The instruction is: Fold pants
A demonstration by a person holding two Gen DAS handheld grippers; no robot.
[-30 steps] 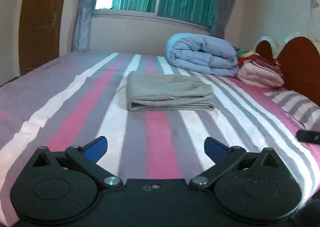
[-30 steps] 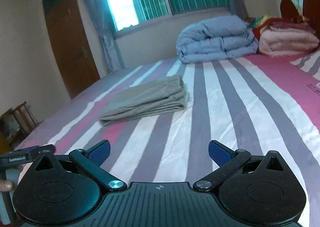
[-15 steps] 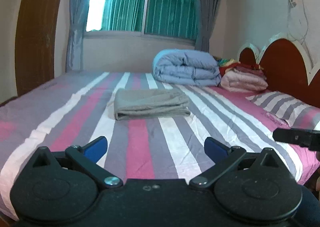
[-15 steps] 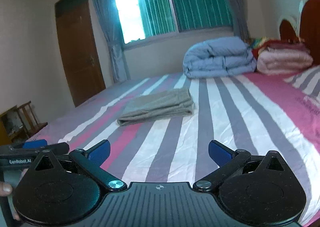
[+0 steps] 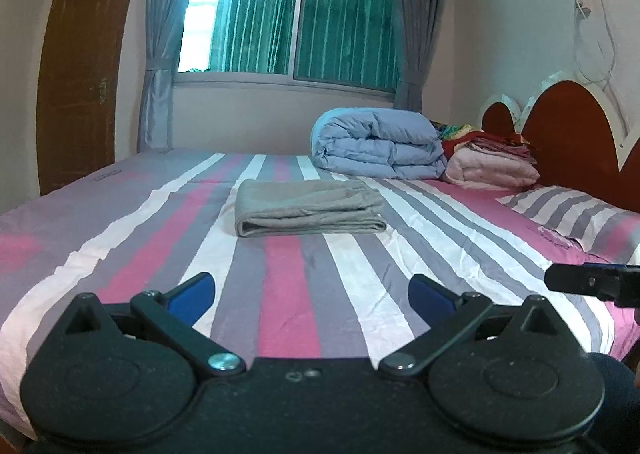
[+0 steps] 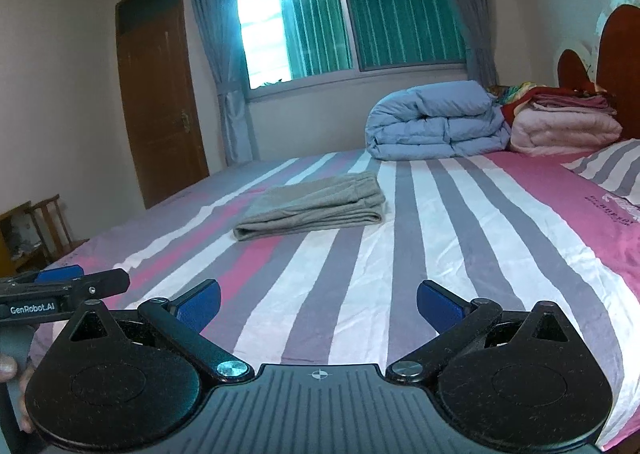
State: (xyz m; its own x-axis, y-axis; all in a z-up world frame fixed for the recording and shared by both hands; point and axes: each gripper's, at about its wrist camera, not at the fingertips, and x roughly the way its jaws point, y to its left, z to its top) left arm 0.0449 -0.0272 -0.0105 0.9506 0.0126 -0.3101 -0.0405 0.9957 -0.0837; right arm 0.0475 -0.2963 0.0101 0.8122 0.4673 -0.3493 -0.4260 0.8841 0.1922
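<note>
Grey pants (image 5: 308, 207) lie folded into a flat rectangle in the middle of the striped bed (image 5: 168, 238); the right wrist view shows the pants (image 6: 316, 206) from a slight angle. My left gripper (image 5: 311, 292) is open and empty, well back from the pants near the bed's front edge. Off to its side, my right gripper (image 6: 319, 304) also stands open with nothing between its blue pads. The other gripper's tip (image 5: 592, 282) pokes in at the right of the left wrist view, and the left gripper's body (image 6: 60, 292) shows at the left of the right wrist view.
A rolled blue duvet (image 5: 378, 148) and a stack of pink and red blankets (image 5: 492, 164) sit at the bed's far side. A striped pillow (image 5: 576, 214) lies by the red headboard (image 5: 568, 122). A wooden door (image 6: 160, 102), a curtained window (image 5: 296, 18) and a chair (image 6: 48, 222) stand beyond.
Both grippers have drawn back and risen away from the bed, so the pants look smaller and more of the room shows. The pants have not moved.
</note>
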